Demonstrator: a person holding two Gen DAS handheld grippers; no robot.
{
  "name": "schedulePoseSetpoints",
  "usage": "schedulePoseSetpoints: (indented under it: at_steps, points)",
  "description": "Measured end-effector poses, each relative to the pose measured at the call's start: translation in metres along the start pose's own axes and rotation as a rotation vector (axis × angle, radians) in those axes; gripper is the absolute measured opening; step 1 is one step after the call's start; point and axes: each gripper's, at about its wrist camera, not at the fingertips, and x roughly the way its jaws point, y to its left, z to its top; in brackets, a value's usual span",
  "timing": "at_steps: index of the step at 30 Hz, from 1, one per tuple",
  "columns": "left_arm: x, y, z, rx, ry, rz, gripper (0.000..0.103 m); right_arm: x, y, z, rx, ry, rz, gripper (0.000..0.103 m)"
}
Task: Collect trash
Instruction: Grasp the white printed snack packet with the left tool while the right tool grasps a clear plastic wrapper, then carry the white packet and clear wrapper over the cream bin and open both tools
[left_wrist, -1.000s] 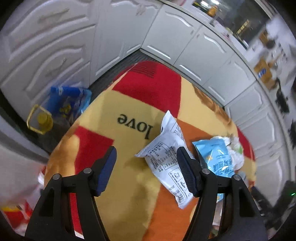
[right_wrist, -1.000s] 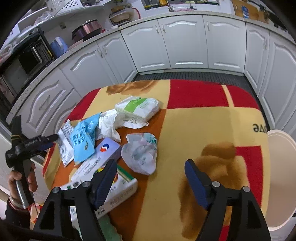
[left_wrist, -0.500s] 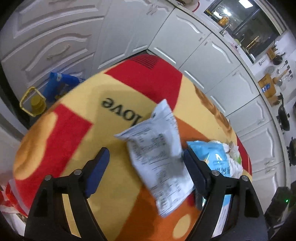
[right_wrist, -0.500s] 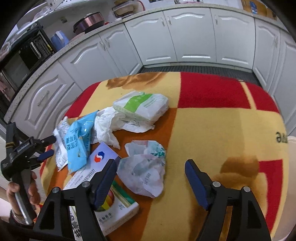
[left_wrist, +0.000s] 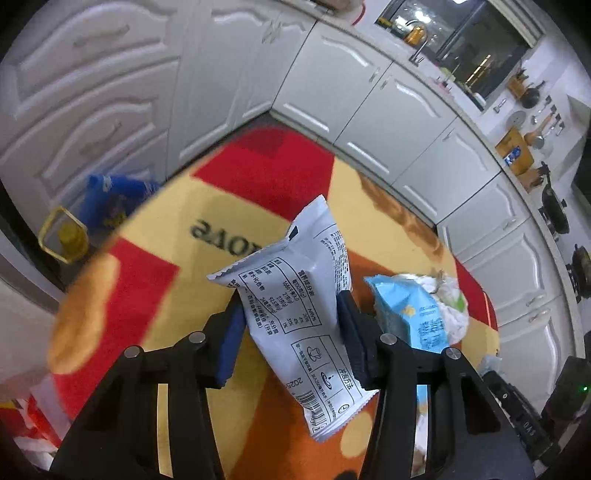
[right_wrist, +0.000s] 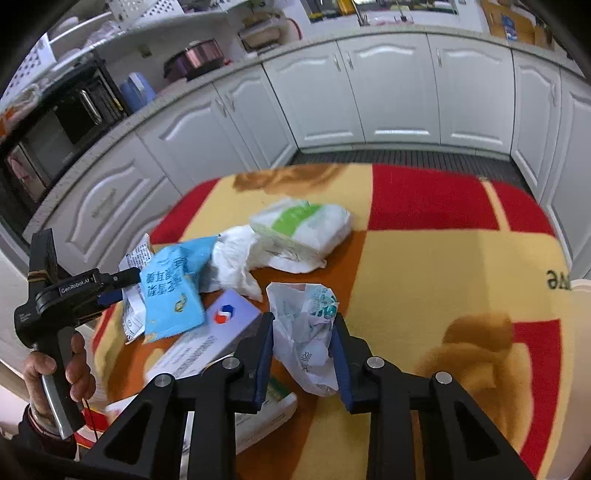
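With the left gripper (left_wrist: 290, 325) closed on the packet (left_wrist: 295, 306) and the right gripper (right_wrist: 301, 352) pinching the wrapper (right_wrist: 306, 328), lift both straight up, slowly.

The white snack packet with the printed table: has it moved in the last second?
Yes. The white packet has come up off the blanket, pinched by the left gripper; its top now overlaps the blanket's lettering.

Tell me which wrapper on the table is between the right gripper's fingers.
The crumpled clear plastic bag with teal print, between the right gripper fingers. The white packet is in the left gripper.
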Motion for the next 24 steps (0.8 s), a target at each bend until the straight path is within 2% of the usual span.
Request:
schedulePoseSetpoints:
  at_steps: [4, 12, 24]
  points:
    - [-0.035, -0.007, 0.008, 0.048, -0.049, 0.018, 0.047, -0.021, 0.007, -0.002, -0.024, -0.033, -0.001, 0.028]
    - [-0.075, -0.053, -0.004, 0.158, -0.072, -0.056, 0.047, -0.045, 0.010, -0.011, -0.028, -0.071, -0.015, 0.028]
    - [-0.083, -0.147, -0.038, 0.306, -0.025, -0.190, 0.047, -0.091, -0.006, -0.024, -0.029, -0.141, -0.078, 0.028]
